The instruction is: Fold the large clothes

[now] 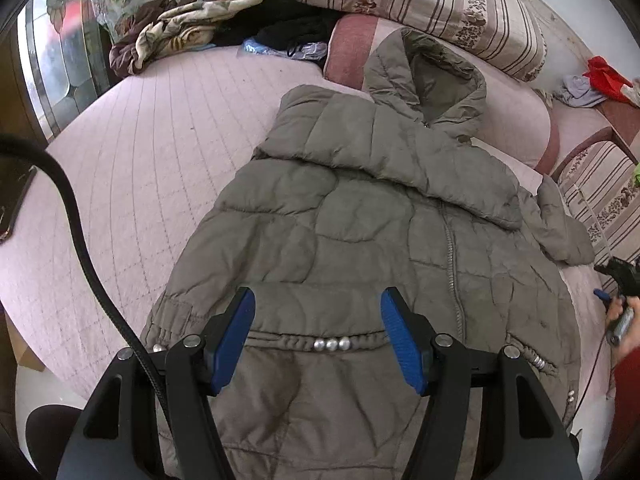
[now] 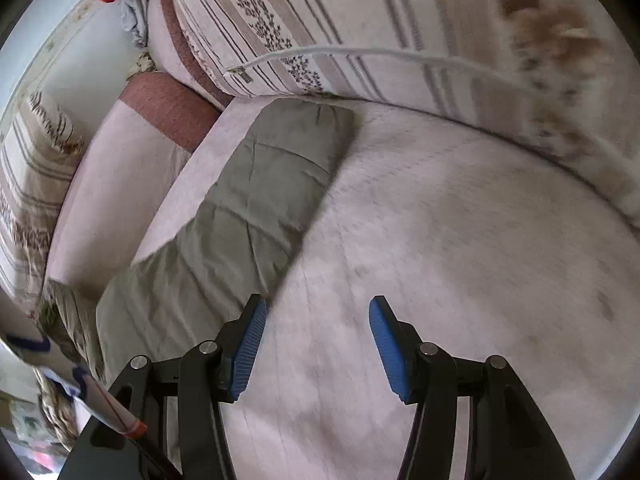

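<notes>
A large olive-grey padded hooded jacket (image 1: 360, 232) lies front up on the pink quilted bed (image 1: 132, 168), hood toward the pillows. Its left sleeve is folded across the chest. My left gripper (image 1: 318, 300) is open and empty, hovering above the jacket's lower front near the metal snaps (image 1: 331, 344). In the right wrist view the jacket's other sleeve (image 2: 240, 208) lies stretched out on the bed (image 2: 440, 240). My right gripper (image 2: 318, 308) is open and empty, just right of that sleeve's near part. The right gripper also shows at the far right of the left wrist view (image 1: 618, 276).
Striped pillows (image 1: 440, 4) and a pink bolster (image 1: 348, 48) line the head of the bed. A pile of blankets and dark clothes (image 1: 208, 28) sits at the back left. A striped quilt (image 2: 320, 28) lies beyond the sleeve. A black cable (image 1: 80, 224) hangs at left.
</notes>
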`<state>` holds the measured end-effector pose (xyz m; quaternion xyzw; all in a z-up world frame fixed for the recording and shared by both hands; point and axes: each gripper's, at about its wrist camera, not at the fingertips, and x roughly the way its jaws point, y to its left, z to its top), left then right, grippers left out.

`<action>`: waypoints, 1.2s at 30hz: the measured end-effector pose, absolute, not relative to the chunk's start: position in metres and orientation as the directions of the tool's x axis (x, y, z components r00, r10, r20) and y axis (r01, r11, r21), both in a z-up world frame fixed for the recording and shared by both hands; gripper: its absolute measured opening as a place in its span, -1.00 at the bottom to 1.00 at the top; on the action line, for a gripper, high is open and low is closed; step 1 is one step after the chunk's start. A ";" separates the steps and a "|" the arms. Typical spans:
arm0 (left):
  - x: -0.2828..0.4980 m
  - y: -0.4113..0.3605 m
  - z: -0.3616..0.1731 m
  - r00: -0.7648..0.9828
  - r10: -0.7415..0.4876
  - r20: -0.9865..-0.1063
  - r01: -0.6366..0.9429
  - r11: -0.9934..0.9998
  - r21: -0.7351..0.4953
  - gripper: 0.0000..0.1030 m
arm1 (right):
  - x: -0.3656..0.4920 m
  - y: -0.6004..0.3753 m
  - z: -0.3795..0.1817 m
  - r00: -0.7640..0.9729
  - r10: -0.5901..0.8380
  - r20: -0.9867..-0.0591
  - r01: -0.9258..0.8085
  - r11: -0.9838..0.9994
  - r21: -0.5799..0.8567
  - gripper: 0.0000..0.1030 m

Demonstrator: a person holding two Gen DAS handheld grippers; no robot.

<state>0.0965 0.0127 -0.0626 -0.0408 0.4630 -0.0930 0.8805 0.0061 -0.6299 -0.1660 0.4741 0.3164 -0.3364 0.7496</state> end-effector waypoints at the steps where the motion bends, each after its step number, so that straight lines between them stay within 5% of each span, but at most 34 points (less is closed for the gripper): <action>1: 0.097 0.010 -0.062 0.555 -0.201 -0.807 0.122 0.980 -0.159 0.25 | 0.013 -0.638 -0.173 0.578 -0.194 -0.793 0.802 0.315 0.508 0.15; 10: 0.111 -0.004 -0.071 0.536 -0.115 -0.836 0.080 0.993 -0.085 0.25 | 0.051 -0.693 -0.199 0.634 -0.202 -0.747 0.771 0.248 0.587 0.15; 12: 0.114 -0.005 -0.073 0.535 -0.104 -0.838 0.071 0.994 -0.078 0.25 | 0.059 -0.702 -0.196 0.614 -0.208 -0.762 0.786 0.250 0.565 -0.07; 14: 0.115 -0.007 -0.076 0.530 -0.093 -0.843 0.067 0.995 -0.068 0.25 | 0.064 -0.708 -0.192 0.594 -0.196 -0.780 0.799 0.257 0.543 -0.75; 27: 0.093 0.012 -0.057 0.586 -0.109 -0.803 0.080 0.994 -0.076 0.25 | 0.061 -0.648 -0.052 0.528 -0.400 -0.749 0.803 0.523 0.287 -0.85; 36: 0.076 0.058 -0.050 0.621 -0.096 -0.778 0.042 0.995 -0.088 0.25 | 0.110 -0.483 0.094 0.687 -0.447 -0.574 0.600 0.794 0.099 -0.85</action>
